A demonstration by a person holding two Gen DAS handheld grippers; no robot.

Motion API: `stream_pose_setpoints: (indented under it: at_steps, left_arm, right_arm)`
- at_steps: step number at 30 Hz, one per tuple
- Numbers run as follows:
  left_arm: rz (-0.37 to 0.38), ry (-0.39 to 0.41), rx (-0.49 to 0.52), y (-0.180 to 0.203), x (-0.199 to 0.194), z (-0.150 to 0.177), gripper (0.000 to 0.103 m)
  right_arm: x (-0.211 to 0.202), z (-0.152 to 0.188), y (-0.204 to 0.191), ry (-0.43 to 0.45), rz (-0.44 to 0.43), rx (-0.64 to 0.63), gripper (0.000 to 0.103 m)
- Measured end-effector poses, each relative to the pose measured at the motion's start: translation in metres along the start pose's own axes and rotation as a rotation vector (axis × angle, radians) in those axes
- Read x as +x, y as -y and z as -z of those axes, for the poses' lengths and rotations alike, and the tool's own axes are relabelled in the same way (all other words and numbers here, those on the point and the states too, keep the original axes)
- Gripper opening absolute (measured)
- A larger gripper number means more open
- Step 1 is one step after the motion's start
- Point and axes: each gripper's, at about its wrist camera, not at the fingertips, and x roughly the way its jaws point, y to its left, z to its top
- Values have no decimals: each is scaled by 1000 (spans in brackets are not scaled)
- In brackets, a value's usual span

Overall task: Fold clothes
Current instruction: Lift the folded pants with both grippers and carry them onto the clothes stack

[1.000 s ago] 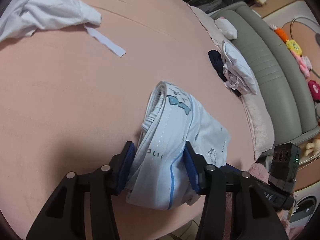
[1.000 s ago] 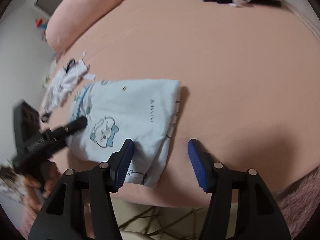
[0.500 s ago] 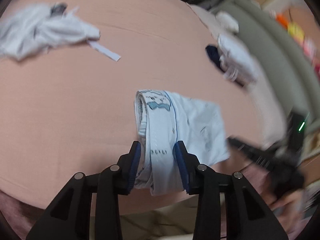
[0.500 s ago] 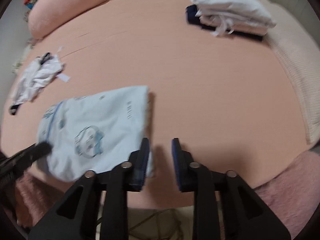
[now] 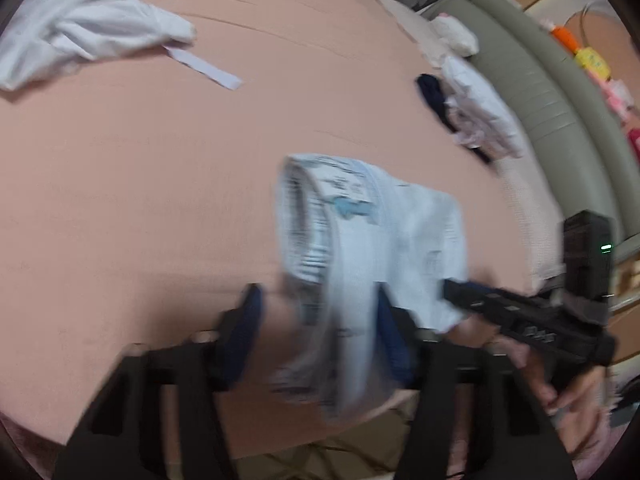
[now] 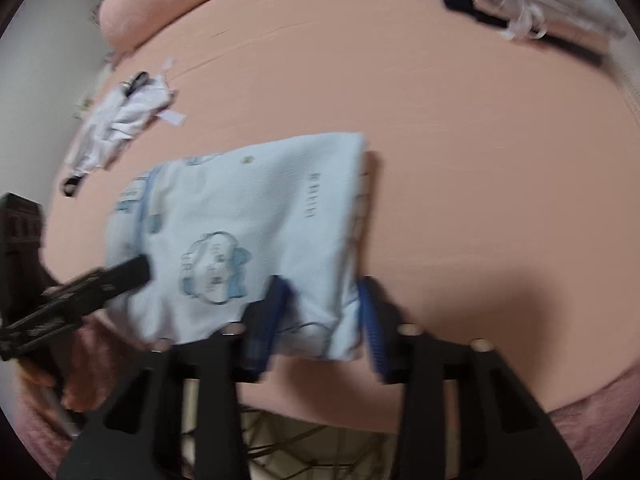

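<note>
Both grippers are down at the near edge of the peach-covered bed [image 6: 460, 128], working the same pale blue printed garment [image 6: 256, 216]. Look at the left gripper [image 5: 316, 320]: its blue-padded fingers [image 5: 246, 320] stand partly apart, the rolled, ribbed end of the garment runs between them and hangs over the bed edge, lying against the right-hand finger while a gap shows beside the left-hand one, though the picture is blurred and I cannot tell if it is truly pinched. Over to the right gripper [image 6: 324, 312]: its fingers [image 6: 276, 300] straddle the garment's nearest corner, one on each side of the folded edge, the cloth filling the space between them, but whether the pads actually press it I cannot tell through the blur. The garment itself lies flat ahead of that gripper, cartoon print facing up, folded into a rough rectangle. Far ahead and to the left of the right gripper lies a crumpled white garment [image 6: 120, 120], with a white strip [image 5: 204, 68] trailing from it. Far ahead and to the right sits a stack of folded clothes [image 6: 532, 4], white over dark navy. A hand [image 5: 560, 396] shows under the right gripper's body, seen from the left camera.
</note>
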Motion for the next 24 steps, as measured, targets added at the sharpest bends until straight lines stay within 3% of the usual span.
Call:
stream_pose_setpoints:
  at_steps: [5,6,12,17,24]
  left_arm:
    - [-55,13,-45,16,-1,2,29]
    - [-69,24,-27,25,-7,2,28]
    - [-55,56,122,84,-23,-25,27]
    - [45,73,182,148,0,-83,27]
    - [126,142,261,260,67,-186,27]
  right_arm:
    - [3,-5,2,8,-41,5,31]
    - [2,-7,2,8,-47,10,19]
    - [-51,-20,4,120,-51,42,15]
    - [-107,-60,40,252,-46,98,15]
    - [-182,-153,124,445,-5,153,15]
